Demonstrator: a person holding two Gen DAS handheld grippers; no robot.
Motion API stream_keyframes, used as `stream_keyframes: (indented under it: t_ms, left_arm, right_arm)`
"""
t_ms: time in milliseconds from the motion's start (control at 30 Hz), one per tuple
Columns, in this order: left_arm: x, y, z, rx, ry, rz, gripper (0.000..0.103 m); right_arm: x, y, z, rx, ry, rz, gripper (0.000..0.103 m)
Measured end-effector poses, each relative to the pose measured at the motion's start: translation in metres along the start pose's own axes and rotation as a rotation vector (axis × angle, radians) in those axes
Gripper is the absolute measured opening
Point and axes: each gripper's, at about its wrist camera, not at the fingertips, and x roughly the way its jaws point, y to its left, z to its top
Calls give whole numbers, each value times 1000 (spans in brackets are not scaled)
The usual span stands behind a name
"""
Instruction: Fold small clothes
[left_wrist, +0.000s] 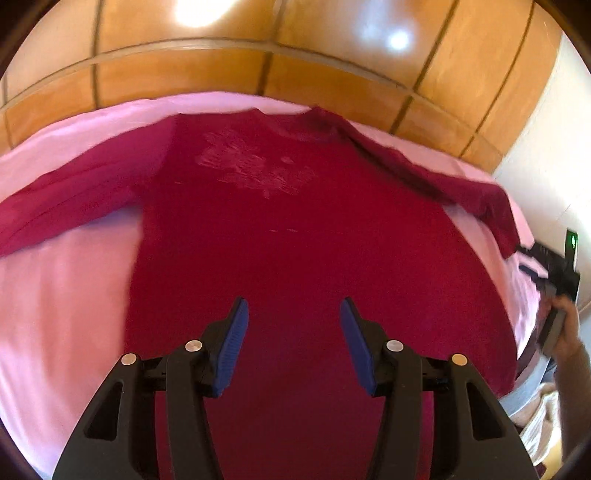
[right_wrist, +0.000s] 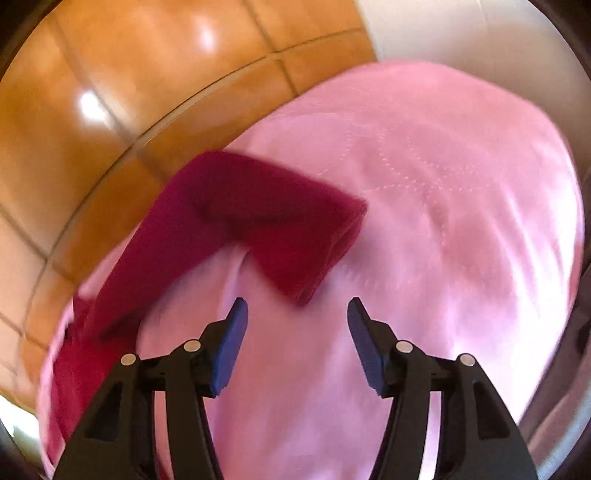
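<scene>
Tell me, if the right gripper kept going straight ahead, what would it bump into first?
Probably the end of the red sleeve, lying just ahead of the open right gripper on the pink sheet; blur makes depth uncertain.

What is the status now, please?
Left gripper open over red shirt. Right gripper open near sleeve. Shirt flat on pink cover, unfolded.

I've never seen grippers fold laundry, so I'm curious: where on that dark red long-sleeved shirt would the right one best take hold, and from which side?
Probably the cuff end of the sleeve nearest the right gripper. It lies flat on the pink cover, ending just ahead of the open jaws, so coming straight forward and down pinches its edge. The shirt body offers no edge there.
</scene>
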Motion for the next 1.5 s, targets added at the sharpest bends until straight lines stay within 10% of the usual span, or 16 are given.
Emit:
stream_keyframes:
  t_ms: [133,200,267,567,867,967,1067,1100,1267,1500]
  left_arm:
    - [24,-6,3,27,47,21,51]
    - [34,-4,2,19,72,30,51]
    - [39,-3,1,18,75,34,53]
    - [44,1,1,24,91,19,55]
    - [48,-1,4,20,107,22,60]
    - [48,-3,3,23,108,30,62]
    - [47,-4,3,27,107,34,62]
    - [47,-3,2,24,105,31,62]
    - [48,-3,2,17,95,20,65]
    - [48,-6,1,19,95,31,68]
  right_arm:
    - [20,-3,25,20,7,26,46]
    - [15,10,35,-63,-15,14,12]
    - [13,25,43,-146,-40,-8,2]
    - [-1,28,138,-205,-159,-138,2]
    - [95,-13,212,154,90,-206,2]
    - [111,-11,218,200,114,-134,6]
    - [93,-11,217,234,-1,-78,66]
    - [90,-12,216,226,-35,-73,68]
    - [62,-29,190,216,-69,7,69]
    - [84,-23,129,77,101,26,48]
